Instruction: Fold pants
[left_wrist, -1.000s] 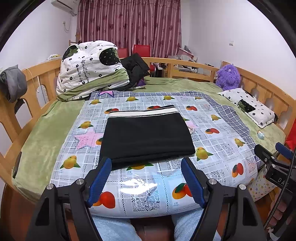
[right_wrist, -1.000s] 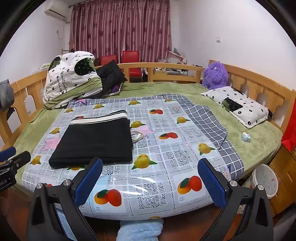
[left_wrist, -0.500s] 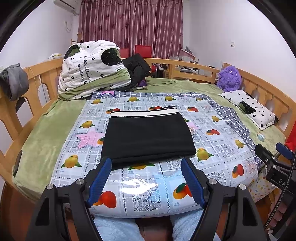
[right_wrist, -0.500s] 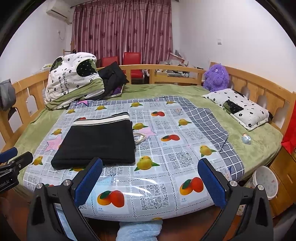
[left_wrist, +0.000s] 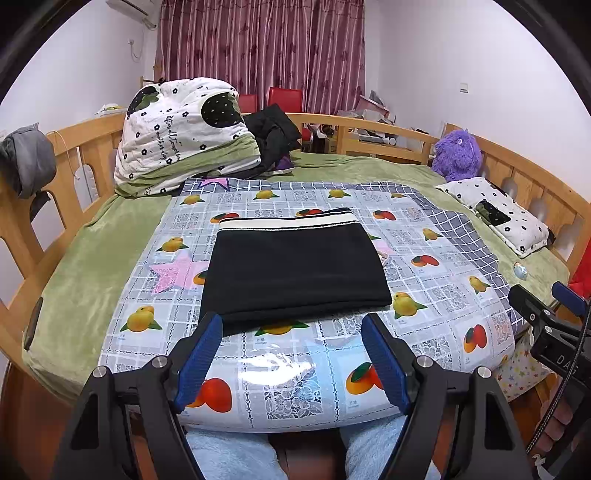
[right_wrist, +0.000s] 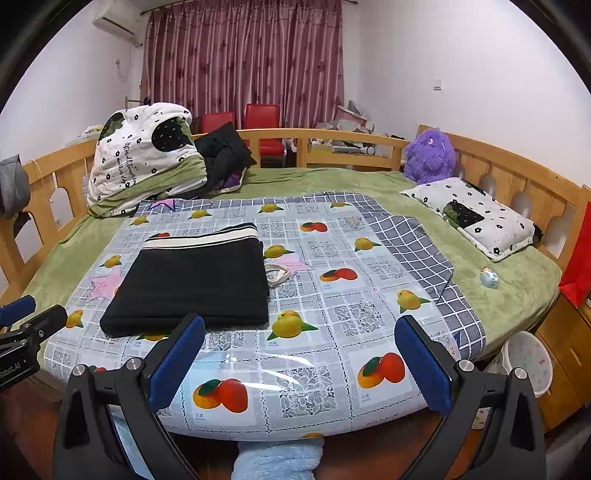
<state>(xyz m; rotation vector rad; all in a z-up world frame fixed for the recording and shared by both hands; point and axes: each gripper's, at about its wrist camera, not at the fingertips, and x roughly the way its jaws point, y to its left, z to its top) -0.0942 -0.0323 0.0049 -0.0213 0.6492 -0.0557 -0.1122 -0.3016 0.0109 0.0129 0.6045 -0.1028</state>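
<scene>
A wooden-railed bed (left_wrist: 88, 155) is seen from its near edge, covered by a green blanket (left_wrist: 85, 254) with a glossy fruit-print plastic cloth (left_wrist: 295, 373) laid over the middle. At the far left a grey garment (left_wrist: 26, 158) is hung on the rail, and beside it a folded white quilt with black flowers (left_wrist: 177, 125) is piled at the far end, with dark clothing (left_wrist: 271, 136) heaped just to its right. In the centre of the cloth, slightly left of the middle in the right wrist view, the black pants (left_wrist: 295, 269) are laid flat as a tidy folded rectangle, the striped cream waistband (left_wrist: 284, 221) turned toward the far side. The left gripper (left_wrist: 291, 350) is held just short of the pants' near edge, its blue pads (left_wrist: 199, 354) spread wide with nothing between them. A looped drawstring (right_wrist: 279, 275) is seen on the cloth just right of the pants. The right gripper (right_wrist: 299, 358) is held over the near edge of the cloth, right of the pants, its jaws also spread wide and empty. Further right, a small round toy (right_wrist: 488, 277) is lying on the blanket, a white flowered pillow (right_wrist: 476, 214) is set along the right rail, and a purple plush toy (right_wrist: 430, 155) is propped in the far right corner. Maroon curtains (right_wrist: 243, 62) and red chairs (right_wrist: 262, 129) are seen behind the bed. Pale blue fleece-clad legs (left_wrist: 229, 454) are visible below the grippers.
</scene>
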